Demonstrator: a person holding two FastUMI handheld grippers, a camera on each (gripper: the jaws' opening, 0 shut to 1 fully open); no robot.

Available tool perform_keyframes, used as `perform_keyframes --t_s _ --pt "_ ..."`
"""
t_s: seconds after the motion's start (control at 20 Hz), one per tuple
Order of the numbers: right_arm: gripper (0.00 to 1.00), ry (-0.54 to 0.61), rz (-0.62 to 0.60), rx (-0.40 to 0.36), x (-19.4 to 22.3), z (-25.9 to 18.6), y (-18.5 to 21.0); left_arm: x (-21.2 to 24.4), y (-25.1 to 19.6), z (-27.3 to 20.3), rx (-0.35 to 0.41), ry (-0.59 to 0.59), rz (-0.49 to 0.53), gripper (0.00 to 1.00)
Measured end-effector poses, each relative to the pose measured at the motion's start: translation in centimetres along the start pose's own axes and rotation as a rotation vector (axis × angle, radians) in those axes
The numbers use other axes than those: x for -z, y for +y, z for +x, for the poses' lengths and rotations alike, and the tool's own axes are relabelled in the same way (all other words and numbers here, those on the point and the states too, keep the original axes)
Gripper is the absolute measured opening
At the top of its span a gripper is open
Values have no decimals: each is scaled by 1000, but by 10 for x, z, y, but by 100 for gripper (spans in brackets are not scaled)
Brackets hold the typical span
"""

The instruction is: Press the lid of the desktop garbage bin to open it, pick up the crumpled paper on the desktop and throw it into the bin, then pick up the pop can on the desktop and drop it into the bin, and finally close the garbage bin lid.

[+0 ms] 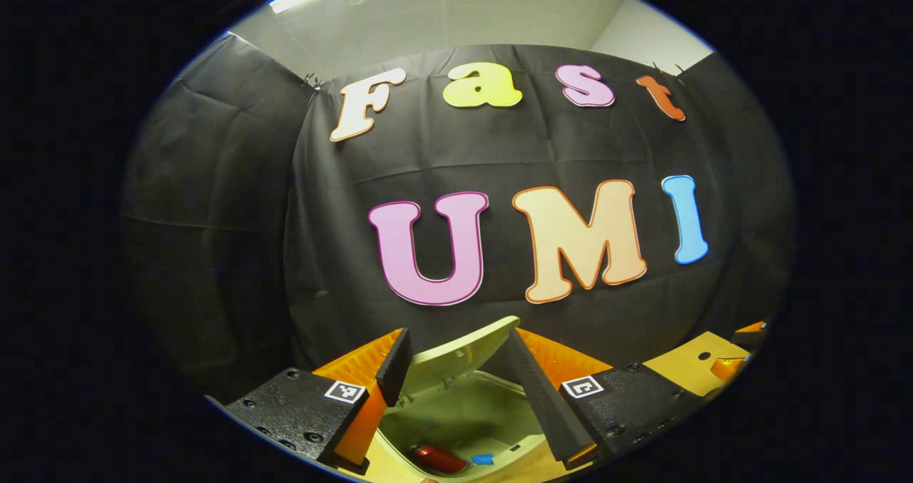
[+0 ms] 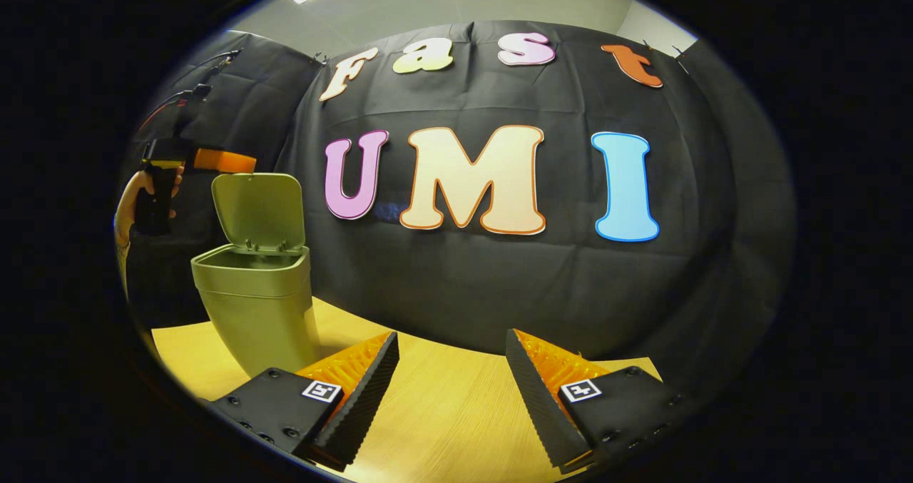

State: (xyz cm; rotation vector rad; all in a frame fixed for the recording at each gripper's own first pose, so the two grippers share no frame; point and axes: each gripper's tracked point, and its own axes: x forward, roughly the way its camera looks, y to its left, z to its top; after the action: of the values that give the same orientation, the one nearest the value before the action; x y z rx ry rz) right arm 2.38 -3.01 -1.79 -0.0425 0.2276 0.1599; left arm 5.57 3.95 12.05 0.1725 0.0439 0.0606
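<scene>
Left gripper view, one bin [image 1: 456, 412], one can [image 1: 436, 459]

The left gripper [image 1: 456, 358] hangs raised, fingers spread apart, gripped by a hand [image 2: 135, 201]. The right gripper [image 2: 451, 369] sits low, fingers wide apart.

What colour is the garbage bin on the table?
Pale olive green, both the bin and its raised lid. The right gripper view shows it best.

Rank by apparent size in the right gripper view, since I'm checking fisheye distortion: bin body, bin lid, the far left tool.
1. Bin body
2. Bin lid, somewhat smaller
3. Left tool, smallest, though it is seen side-on, so its true size is unsure.
</scene>
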Motion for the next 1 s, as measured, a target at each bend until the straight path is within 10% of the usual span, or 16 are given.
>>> perform_keyframes --t_s 1.0 --pt "95 -50 -4 35 -1 -2 -12 109 -34 -16 78 112 -103 84"
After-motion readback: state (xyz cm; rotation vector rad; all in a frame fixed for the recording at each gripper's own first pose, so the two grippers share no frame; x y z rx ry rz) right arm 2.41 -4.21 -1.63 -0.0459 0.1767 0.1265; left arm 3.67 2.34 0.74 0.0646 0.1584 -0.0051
